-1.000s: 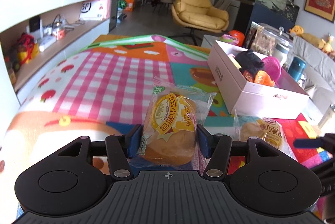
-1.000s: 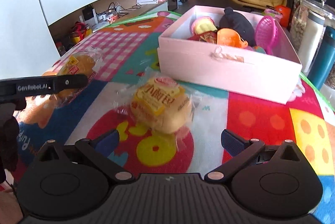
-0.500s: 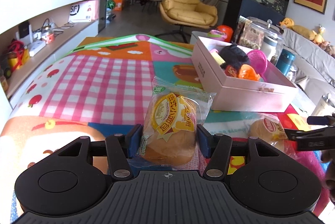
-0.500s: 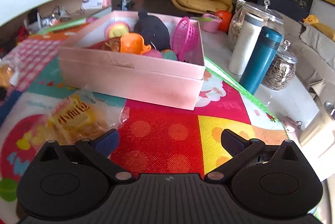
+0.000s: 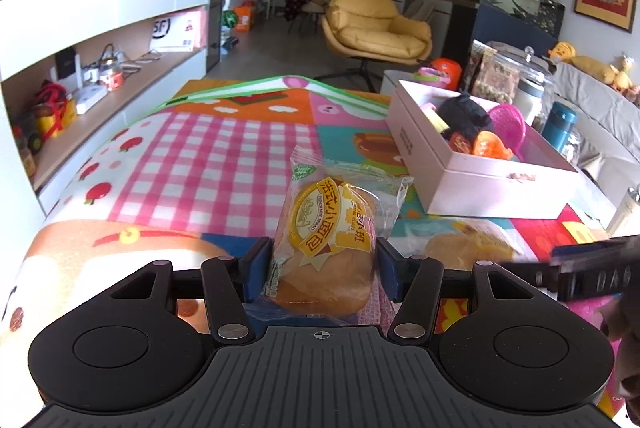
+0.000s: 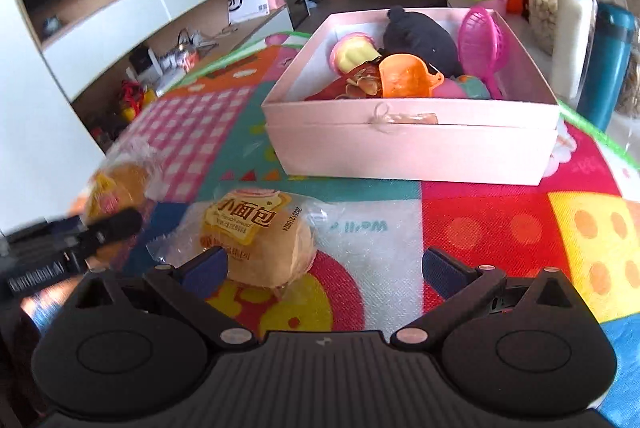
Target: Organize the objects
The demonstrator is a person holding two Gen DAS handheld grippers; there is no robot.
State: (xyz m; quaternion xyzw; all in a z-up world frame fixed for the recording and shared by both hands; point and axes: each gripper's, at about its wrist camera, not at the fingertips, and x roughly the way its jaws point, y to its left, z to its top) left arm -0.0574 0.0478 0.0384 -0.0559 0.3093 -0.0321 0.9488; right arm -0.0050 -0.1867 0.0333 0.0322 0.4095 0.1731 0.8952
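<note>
Since the earlier frames, the right wrist view is swinging back from the flasks to the loose bread.

Left wrist view: the left gripper (image 5: 325, 262) is clamping a wrapped bread roll (image 5: 328, 256) between its blue pads, above the near mat (image 5: 208, 163). The pink box (image 5: 460, 183) is lying far right.

Right wrist view: the right gripper (image 6: 325, 266) is standing spread, gripping nothing. The second bread packet (image 6: 260, 240) is resting just inside its left finger. Judgement: centring the packet between the pads before closing should prevent a skewed, crushing grip.
</note>
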